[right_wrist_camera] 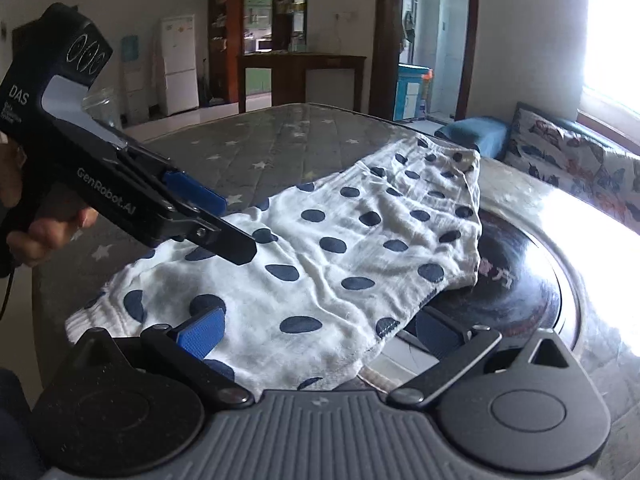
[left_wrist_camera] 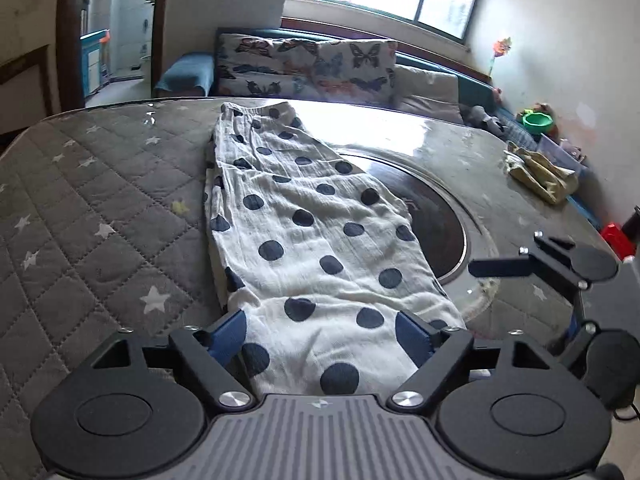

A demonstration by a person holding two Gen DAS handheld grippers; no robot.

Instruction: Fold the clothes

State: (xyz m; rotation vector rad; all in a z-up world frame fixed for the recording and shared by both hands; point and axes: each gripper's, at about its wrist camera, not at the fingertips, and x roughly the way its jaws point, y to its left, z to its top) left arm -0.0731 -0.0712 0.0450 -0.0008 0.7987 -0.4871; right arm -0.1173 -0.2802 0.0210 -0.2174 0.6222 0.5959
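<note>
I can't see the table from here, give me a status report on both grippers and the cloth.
Left gripper open, straddling the cloth. Right gripper open at the cloth's near edge. Cloth lies long and flat on the table. Nothing blocking the fold.

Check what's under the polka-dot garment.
The polka-dot garment lies partly on the quilted star cover, partly over the dark round glass inset. Whatever sits beneath its middle is covered.

The left wrist view sits low at the surface's [left_wrist_camera: 100, 184] near edge, facing the window and sofa [left_wrist_camera: 304, 68]. The right wrist view looks from a neighbouring edge toward the kitchen doorway. Both share the polka-dot garment [left_wrist_camera: 312, 232] close up.
</note>
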